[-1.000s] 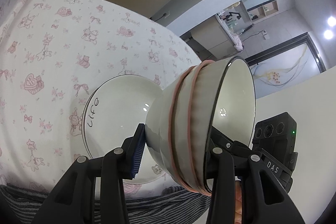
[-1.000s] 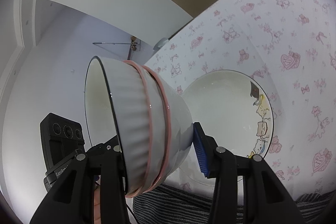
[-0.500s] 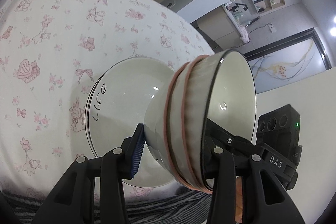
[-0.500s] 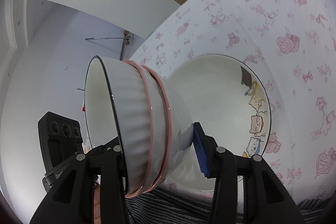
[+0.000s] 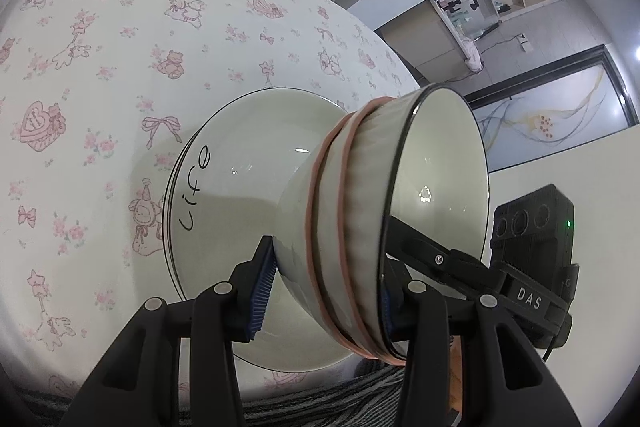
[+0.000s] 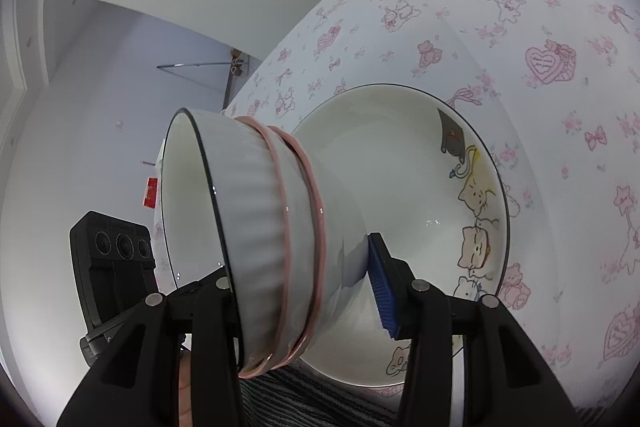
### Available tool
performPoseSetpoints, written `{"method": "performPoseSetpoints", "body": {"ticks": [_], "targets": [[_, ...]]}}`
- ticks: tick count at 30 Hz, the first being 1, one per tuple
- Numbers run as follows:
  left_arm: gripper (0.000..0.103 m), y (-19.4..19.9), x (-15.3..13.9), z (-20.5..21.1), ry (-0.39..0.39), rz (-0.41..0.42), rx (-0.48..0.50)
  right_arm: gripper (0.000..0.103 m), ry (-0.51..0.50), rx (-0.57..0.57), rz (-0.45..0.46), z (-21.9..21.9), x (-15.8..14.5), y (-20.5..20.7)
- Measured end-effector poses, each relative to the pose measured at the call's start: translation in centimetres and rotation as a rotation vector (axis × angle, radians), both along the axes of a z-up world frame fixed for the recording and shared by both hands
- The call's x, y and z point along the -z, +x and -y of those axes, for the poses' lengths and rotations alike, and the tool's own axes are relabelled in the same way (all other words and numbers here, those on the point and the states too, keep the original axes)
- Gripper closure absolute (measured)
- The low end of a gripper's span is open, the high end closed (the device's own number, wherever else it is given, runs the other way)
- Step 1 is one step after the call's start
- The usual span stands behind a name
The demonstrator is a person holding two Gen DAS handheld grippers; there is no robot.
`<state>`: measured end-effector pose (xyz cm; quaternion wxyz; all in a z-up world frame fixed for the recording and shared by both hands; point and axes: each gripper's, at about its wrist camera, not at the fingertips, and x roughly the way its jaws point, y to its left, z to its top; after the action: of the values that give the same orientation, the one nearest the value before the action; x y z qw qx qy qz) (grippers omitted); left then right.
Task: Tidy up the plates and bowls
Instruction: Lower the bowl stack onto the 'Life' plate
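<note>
A white ribbed bowl with two pink bands and a dark rim (image 5: 360,227) (image 6: 256,227) is held from both sides. My left gripper (image 5: 324,291) is shut on its wall, and my right gripper (image 6: 304,291) is shut on the opposite wall. The bowl hangs just above a large white plate (image 5: 224,163) marked "Life", with cat drawings on its other side (image 6: 472,195). The plate lies on the table. The bowl's foot is close over the plate's middle; I cannot tell if they touch.
A white tablecloth with pink bears, bows and hearts (image 5: 100,67) (image 6: 540,27) covers the table. A striped grey cloth (image 5: 340,395) (image 6: 320,399) lies at the near edge. Each view shows the other gripper's black camera block (image 5: 532,227) (image 6: 112,259).
Both grippers have carried the bowl down and closer to the large plate, which now looms larger under the bowl. The grip on the bowl is unchanged.
</note>
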<state>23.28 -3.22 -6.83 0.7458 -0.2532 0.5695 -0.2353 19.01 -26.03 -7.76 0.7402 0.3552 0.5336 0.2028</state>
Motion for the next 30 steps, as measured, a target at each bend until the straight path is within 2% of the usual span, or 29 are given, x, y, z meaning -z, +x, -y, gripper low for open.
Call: {"method": "performPoseSetpoints", "body": {"ticks": [13, 21, 30], "targets": [[0.057, 0.4, 1.3, 0.4, 0.007, -0.016, 0.025, 0.060, -0.018, -0.019, -0.003, 0.2, 0.8, 0.2], [0.057, 0.4, 1.9, 1.2, 0.058, -0.003, 0.048, 0.059, -0.114, -0.027, 0.036, -0.1, 0.6, -0.1], [0.057, 0.1, 1.3, 1.5, 0.102, 0.033, 0.060, 0.057, -0.135, -0.033, 0.067, -0.1, 0.5, -0.2]]}}
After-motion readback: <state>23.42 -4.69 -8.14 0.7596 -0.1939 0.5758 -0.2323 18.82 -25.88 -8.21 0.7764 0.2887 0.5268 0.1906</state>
